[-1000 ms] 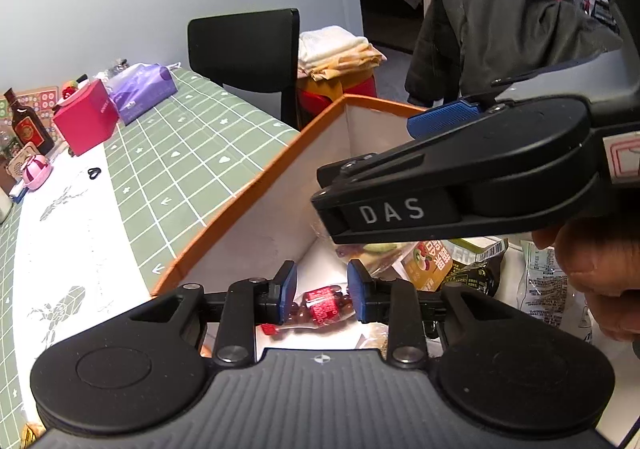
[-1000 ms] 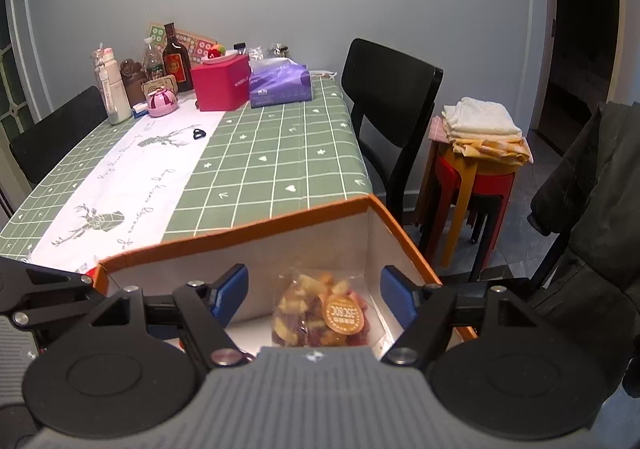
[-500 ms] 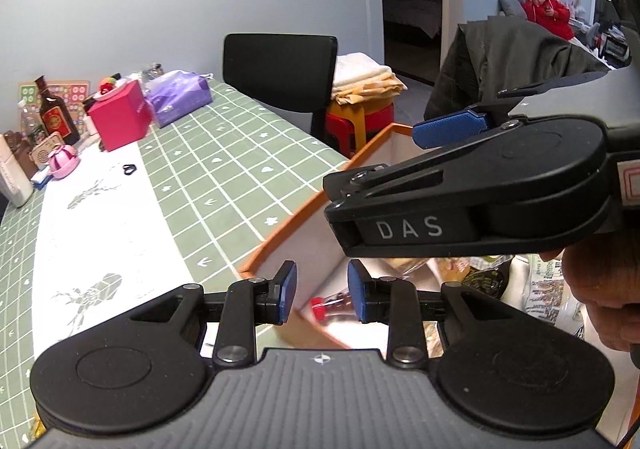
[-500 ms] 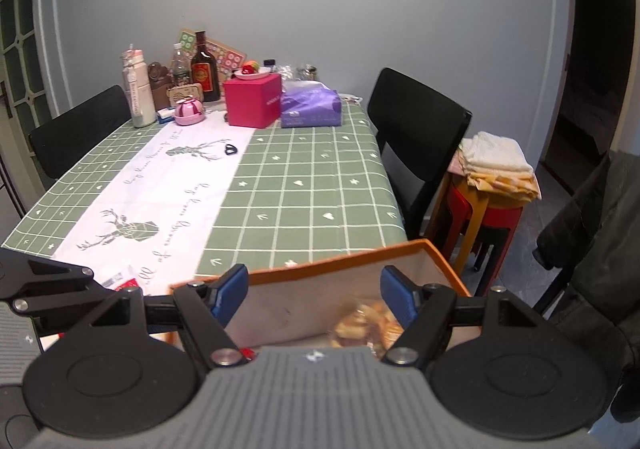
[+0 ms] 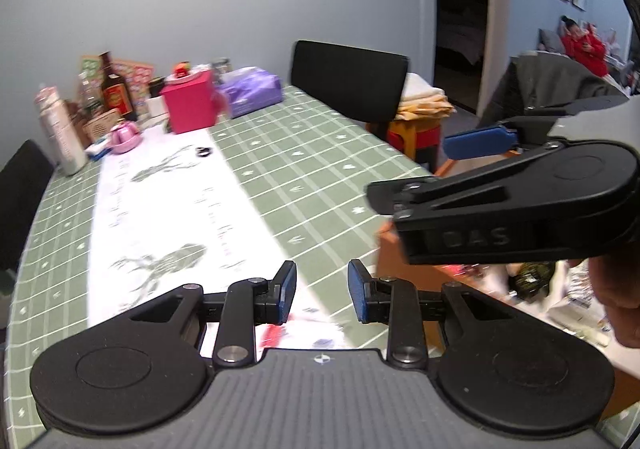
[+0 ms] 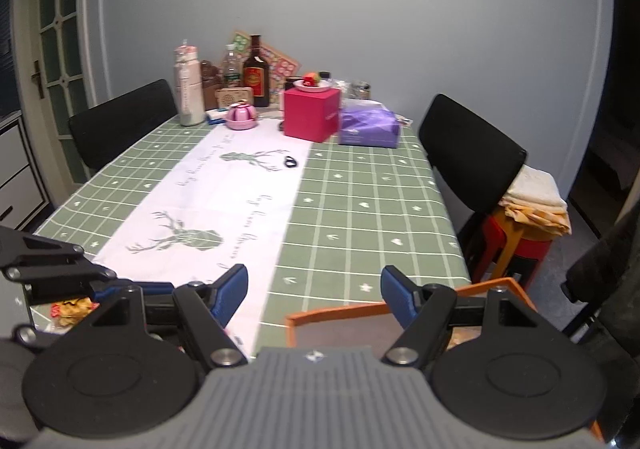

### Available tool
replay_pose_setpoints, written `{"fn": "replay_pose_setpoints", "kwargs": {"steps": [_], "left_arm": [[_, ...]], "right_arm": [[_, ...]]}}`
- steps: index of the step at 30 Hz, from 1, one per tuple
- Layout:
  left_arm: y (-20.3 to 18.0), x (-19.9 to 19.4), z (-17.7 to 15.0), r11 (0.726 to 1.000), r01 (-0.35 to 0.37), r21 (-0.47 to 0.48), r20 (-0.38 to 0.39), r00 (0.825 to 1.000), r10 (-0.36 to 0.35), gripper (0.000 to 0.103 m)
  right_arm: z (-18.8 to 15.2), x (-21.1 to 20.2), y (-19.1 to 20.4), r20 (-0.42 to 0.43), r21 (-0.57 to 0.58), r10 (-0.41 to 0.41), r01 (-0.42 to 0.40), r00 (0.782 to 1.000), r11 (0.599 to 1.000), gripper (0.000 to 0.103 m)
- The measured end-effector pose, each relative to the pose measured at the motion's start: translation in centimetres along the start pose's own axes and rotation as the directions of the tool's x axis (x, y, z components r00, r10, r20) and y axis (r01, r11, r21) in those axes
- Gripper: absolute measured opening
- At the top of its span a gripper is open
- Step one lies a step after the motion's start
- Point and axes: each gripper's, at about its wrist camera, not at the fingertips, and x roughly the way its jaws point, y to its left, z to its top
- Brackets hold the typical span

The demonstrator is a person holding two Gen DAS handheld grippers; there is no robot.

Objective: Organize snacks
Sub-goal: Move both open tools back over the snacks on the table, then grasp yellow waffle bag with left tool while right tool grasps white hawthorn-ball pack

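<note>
The left claw (image 5: 322,297) hangs over the near end of the table (image 5: 280,185), its blue pads drawn in to a narrow gap with nothing gripped between them; only the green checked cloth shows through. The right claw (image 6: 314,295) stands about half open and empty, its blue fingers (image 6: 230,291) well apart. In the left wrist view it crosses the frame at 3 o'clock, borne by a hand (image 5: 616,297). The orange-rimmed box (image 6: 400,315) sits at the table's near edge, at 5 o'clock below the right claw, and in the left view snack packets (image 5: 532,281) lie blurred inside it. A small snack bag (image 6: 72,309) lies on the table at 8 o'clock in the right view, beneath the left claw's arm. At 12 o'clock, on the far end, stand a pink box (image 6: 312,113), a purple tissue pack (image 6: 368,127) and a dark bottle (image 6: 256,73).
</note>
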Motion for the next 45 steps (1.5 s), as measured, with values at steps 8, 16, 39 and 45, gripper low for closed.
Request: {"fn": "replay_pose_setpoints", "kwargs": {"steps": [8, 16, 39, 45], "left_arm": [[7.7, -1.1, -3.2, 0.985, -0.095, -0.146, -0.013, 0.995, 0.094, 0.042], [13.6, -2.6, -7.4, 0.938, -0.159, -0.308, -0.016, 0.987, 0.162, 0.046], [17.8, 0.7, -12.2, 0.932, -0.184, -0.313, -0.053, 0.983, 0.177, 0.091], [17.4, 3.5, -12.4, 0.966, -0.177, -0.188, -0.115, 0.981, 0.158, 0.095]], "right_arm": [[-0.7, 1.7, 4.3, -0.009, -0.006, 0.056, -0.056, 0.998, 0.998, 0.075], [-3.4, 5.4, 8.1, -0.063, 0.010, 0.070, -0.070, 0.996, 0.998, 0.075], [-11.9, 8.3, 8.9, -0.066, 0.306, -0.022, 0.042, 0.998, 0.951, 0.091], [-12.6, 9.1, 8.7, -0.073, 0.326, -0.002, 0.026, 0.997, 0.945, 0.092]]}}
